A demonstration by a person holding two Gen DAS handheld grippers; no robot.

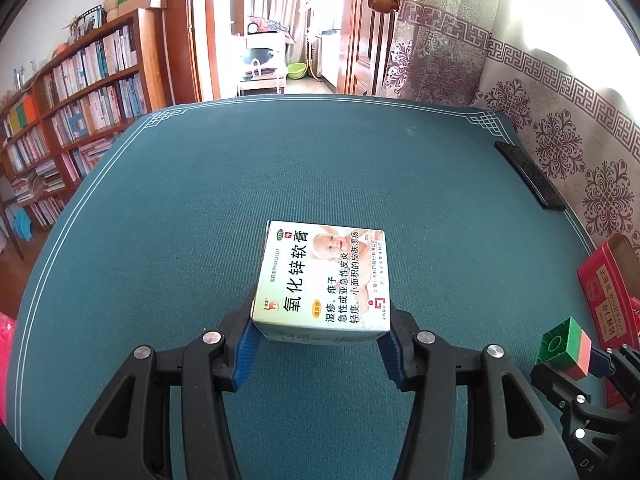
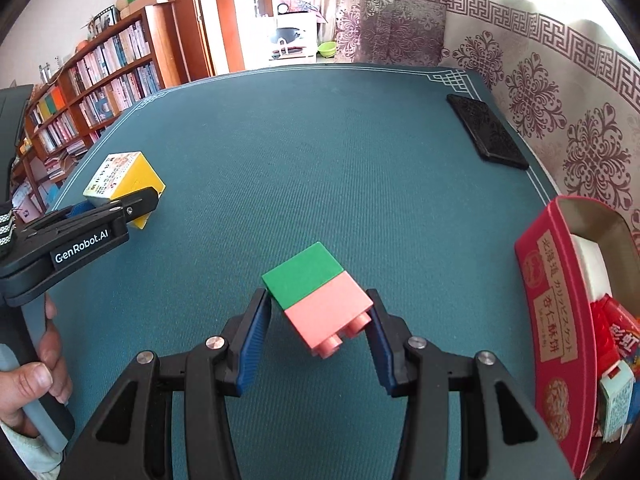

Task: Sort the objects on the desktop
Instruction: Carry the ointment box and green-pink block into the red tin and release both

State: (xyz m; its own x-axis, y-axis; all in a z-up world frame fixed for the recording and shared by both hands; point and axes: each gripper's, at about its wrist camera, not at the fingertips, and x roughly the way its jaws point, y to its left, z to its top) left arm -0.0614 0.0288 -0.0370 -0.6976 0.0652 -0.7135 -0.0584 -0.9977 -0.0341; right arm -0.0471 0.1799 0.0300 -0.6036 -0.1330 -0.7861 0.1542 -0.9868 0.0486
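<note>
Jaws of the left gripper (image 1: 320, 338) pinch only the ointment carton's (image 1: 320, 280) near corners above the bench (image 1: 320, 168); it could pivot free. Right gripper (image 2: 320, 328) clamps the tilted two-colour block (image 2: 318, 298) near the red box (image 2: 556, 344); it might twist out.

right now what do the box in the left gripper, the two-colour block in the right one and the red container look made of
Ointment box: thin printed cardboard, slightly glossy, with folded edges. Green and pink block: moulded plastic, smooth and matte, with round studs at one end. Red container: looks like printed card with a plain brownish inside, though it could be tin.
</note>
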